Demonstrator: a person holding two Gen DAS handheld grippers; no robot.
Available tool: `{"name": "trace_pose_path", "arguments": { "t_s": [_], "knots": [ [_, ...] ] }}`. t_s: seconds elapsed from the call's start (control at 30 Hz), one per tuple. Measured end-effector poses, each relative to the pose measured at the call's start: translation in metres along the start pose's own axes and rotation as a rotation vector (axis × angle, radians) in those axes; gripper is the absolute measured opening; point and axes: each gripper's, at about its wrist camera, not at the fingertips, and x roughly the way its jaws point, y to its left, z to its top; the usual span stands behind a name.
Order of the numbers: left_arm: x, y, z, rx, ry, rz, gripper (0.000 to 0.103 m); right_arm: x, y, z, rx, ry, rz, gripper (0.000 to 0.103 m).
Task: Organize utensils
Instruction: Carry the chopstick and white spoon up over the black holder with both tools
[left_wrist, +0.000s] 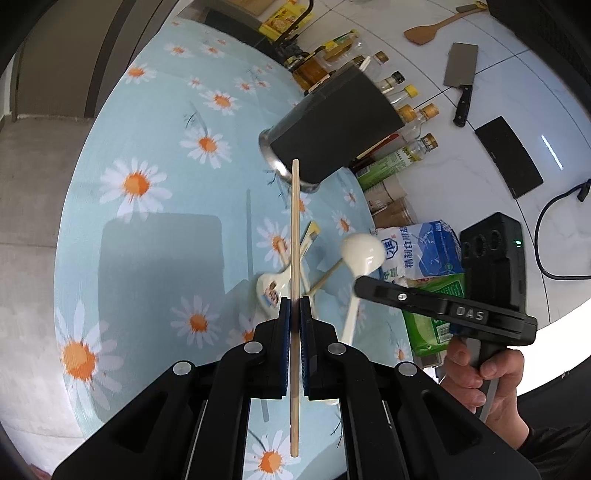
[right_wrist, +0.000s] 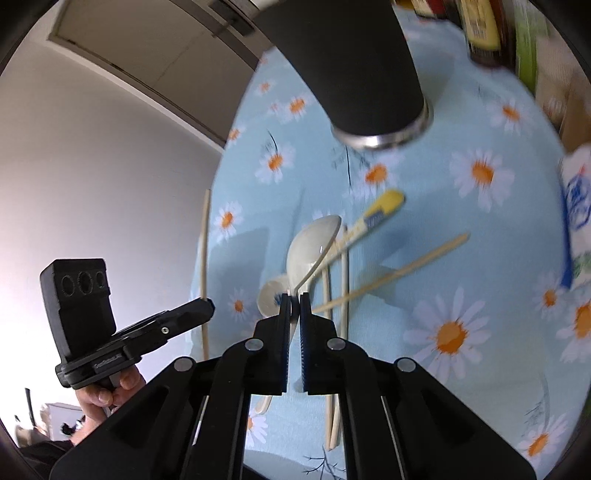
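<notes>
Pinching spoon (right_wrist: 314, 243) in right tool (right_wrist: 294, 295).

Desk (left_wrist: 155, 236) under pale blue cloth printed with white-and-orange daisies. Landmark: blue-and-white salt bag (left_wrist: 424, 254), at the cloth's right edge. Just below it, a green packet (left_wrist: 436, 314), touching. Above it, a row of jars and oil bottles (left_wrist: 406, 110) with gold and yellow caps, running up along the cloth edge. Well right of the bag, on the white surface: cleaver (left_wrist: 460, 77) with black handle, wooden spatula (left_wrist: 428, 31), flat black slab (left_wrist: 509, 155), black cable (left_wrist: 554, 221).
</notes>
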Motion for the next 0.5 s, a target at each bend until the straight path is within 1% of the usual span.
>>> {"name": "trace_pose_path", "arguments": {
  "t_s": [0.1,0.23,0.37,0.5],
  "knots": [
    [-0.002,-0.009,0.010,0.034,-0.028,-0.004,0.004,-0.017,0.006,0.006,-0.040,-0.064,-0.006,0.006],
    [-0.008,-0.026,0.026,0.107,-0.100,-0.021,0.004,-0.039,0.016,0.014,-0.091,-0.170,-0.017,0.006],
    [-0.015,-0.040,0.043,0.162,-0.160,-0.030,0.004,-0.053,0.023,0.026,-0.125,-0.247,-0.029,0.006],
    [-0.026,-0.062,0.066,0.247,-0.250,-0.051,0.004,-0.072,0.032,0.041,-0.174,-0.330,-0.047,0.006]
  ]
}}
